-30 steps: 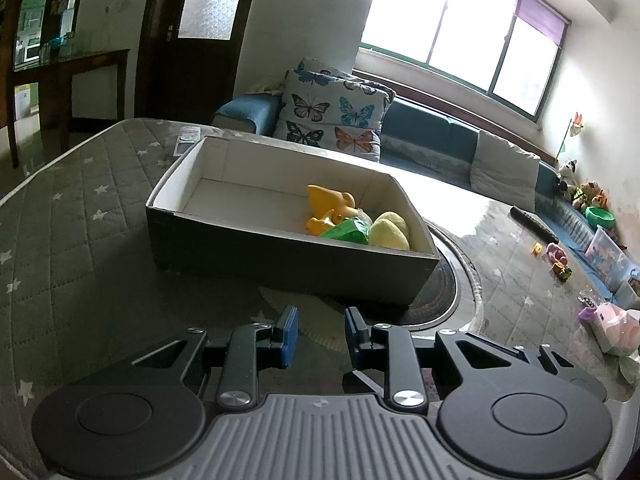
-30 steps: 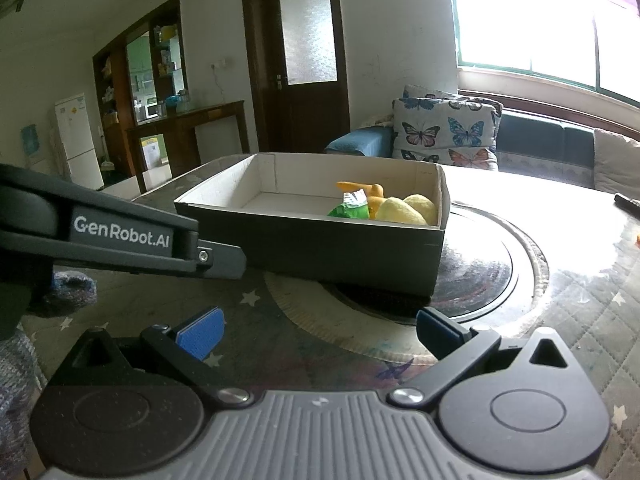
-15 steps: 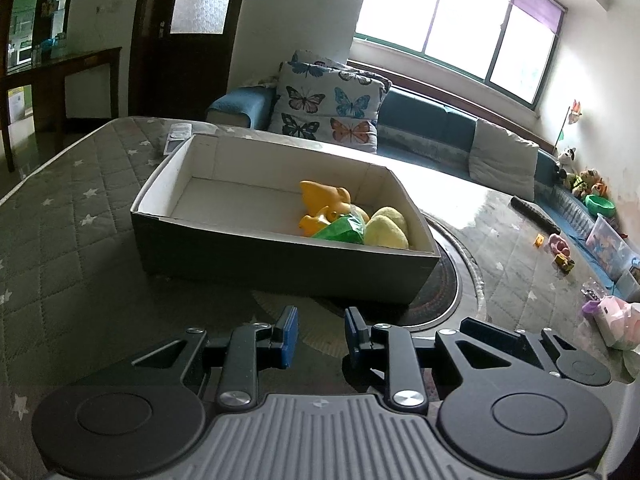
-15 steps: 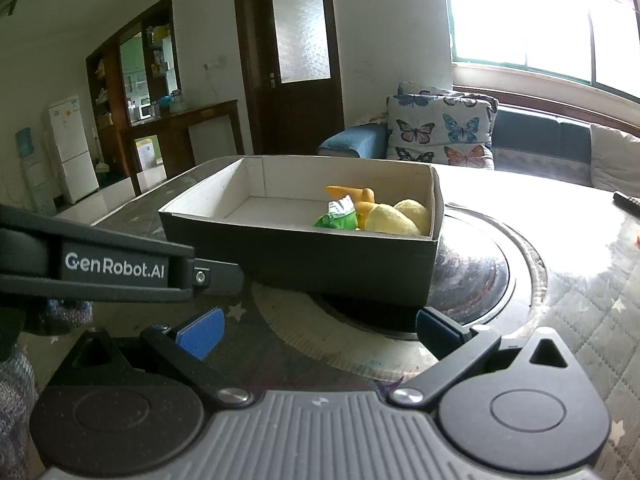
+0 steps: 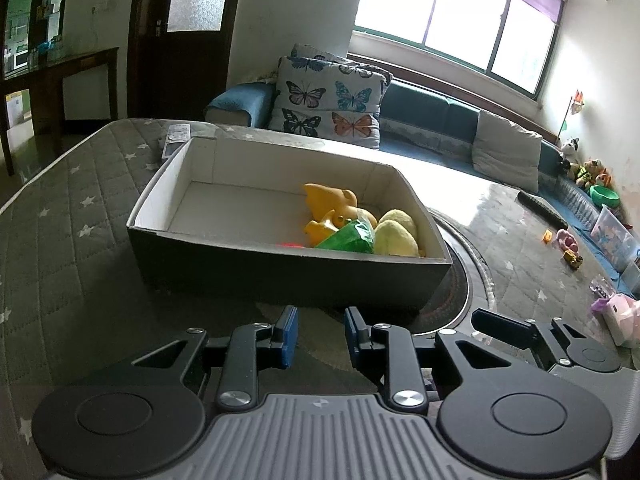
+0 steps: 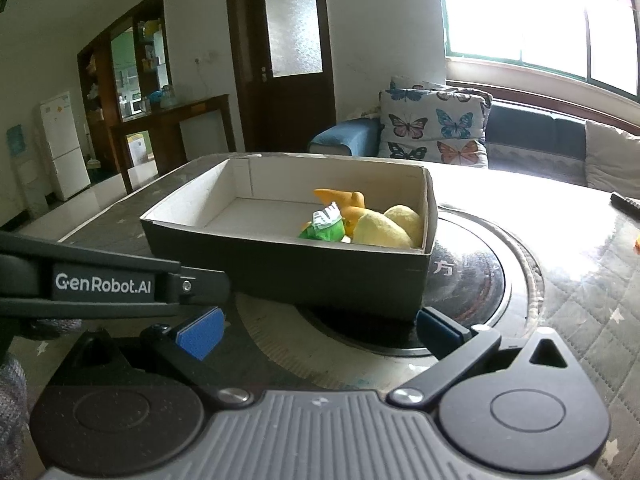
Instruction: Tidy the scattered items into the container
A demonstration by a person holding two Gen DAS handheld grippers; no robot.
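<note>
— Box (image 5: 288, 276)?
— On table (image 5: 60, 240), holding orange toy (image 5: 332, 204), green packet (image 5: 348, 236), yellow plush (image 5: 394, 236).
— Grippers?
— Left gripper (image 5: 318, 336): narrowly apart, empty. Right gripper (image 6: 320, 330): spread wide, empty.

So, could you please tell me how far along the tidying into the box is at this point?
Done: an orange plastic toy, a green crinkly packet and two yellow plush pieces lie in the dark cardboard box. In hand: nothing; the left tool and right tool hang empty in front of it. Possibly left: small toys on the quilted table cover to the right.
</note>
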